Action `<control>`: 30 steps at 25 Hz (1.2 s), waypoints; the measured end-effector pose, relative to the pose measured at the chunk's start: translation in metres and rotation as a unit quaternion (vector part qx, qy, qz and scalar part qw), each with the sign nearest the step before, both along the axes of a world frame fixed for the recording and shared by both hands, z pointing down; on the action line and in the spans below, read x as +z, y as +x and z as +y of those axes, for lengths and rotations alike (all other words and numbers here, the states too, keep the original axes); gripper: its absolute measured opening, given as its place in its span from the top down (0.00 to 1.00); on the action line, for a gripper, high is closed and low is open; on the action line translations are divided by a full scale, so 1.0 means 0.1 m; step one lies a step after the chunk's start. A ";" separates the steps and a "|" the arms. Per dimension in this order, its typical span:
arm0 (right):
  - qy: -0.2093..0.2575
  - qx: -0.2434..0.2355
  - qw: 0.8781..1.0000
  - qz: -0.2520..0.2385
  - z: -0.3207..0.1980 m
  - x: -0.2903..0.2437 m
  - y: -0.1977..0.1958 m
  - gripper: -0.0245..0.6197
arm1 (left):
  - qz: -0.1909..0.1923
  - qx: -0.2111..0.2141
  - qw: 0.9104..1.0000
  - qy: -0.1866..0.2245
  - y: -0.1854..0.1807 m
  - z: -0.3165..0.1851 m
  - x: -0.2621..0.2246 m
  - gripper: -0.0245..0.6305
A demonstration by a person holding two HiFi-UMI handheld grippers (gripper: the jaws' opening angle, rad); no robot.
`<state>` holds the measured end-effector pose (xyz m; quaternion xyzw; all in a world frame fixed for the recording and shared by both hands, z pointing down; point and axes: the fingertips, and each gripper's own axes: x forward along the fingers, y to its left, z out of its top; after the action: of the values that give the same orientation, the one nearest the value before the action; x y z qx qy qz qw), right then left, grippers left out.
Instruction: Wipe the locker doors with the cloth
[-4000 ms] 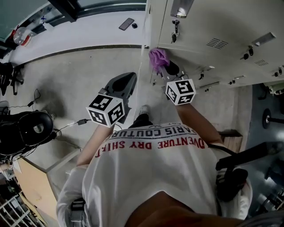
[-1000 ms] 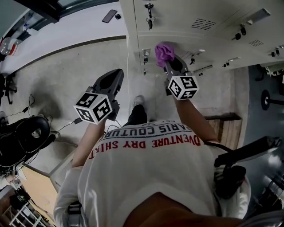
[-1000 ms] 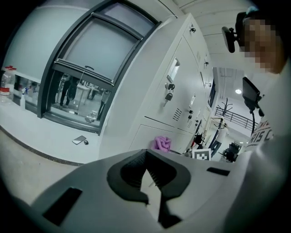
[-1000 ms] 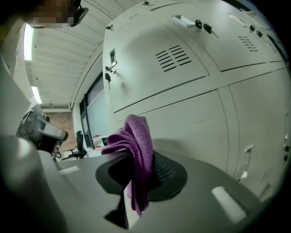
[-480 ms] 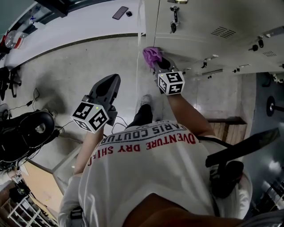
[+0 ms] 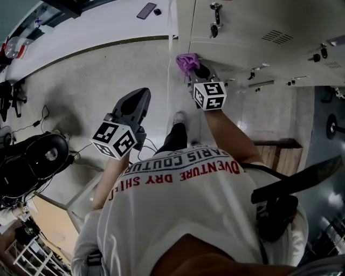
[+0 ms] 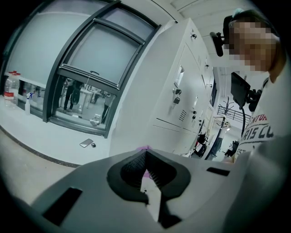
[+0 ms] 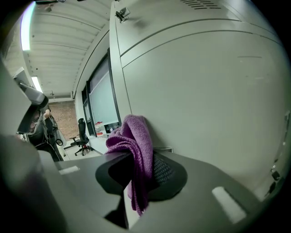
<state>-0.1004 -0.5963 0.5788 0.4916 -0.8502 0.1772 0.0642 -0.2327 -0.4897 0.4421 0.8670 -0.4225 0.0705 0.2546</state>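
Purple knitted cloth [image 8: 136, 141] bunched, draping | pinched between grey right gripper [image 6: 198, 73] jaws, against pale metal locker door [image 8: 204, 91] | left gripper [image 7: 145, 159] closed, empty

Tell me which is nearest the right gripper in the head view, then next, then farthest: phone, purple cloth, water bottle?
1. Purple cloth: held in the right gripper, at the locker door.
2. Phone: on the white ledge, up-left.
3. Water bottle: far left end of that ledge.
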 end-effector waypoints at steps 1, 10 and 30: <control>0.002 -0.003 1.000 0.004 0.00 0.00 0.02 0.87 | -0.001 0.003 1.000 0.000 0.04 -0.01 0.01 0.96; 0.010 0.008 1.000 0.019 0.01 -0.02 0.50 0.87 | -0.004 0.050 0.999 -0.005 0.55 -0.08 0.04 0.96; -0.003 0.157 0.988 -0.008 0.05 0.07 2.29 0.87 | -0.007 0.124 0.992 -0.029 1.40 -0.11 0.24 0.96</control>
<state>0.1286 -0.5916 0.5854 0.6173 -0.7625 0.1912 0.0303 -0.0923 -0.5007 0.4665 0.9045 -0.3110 0.1201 0.2661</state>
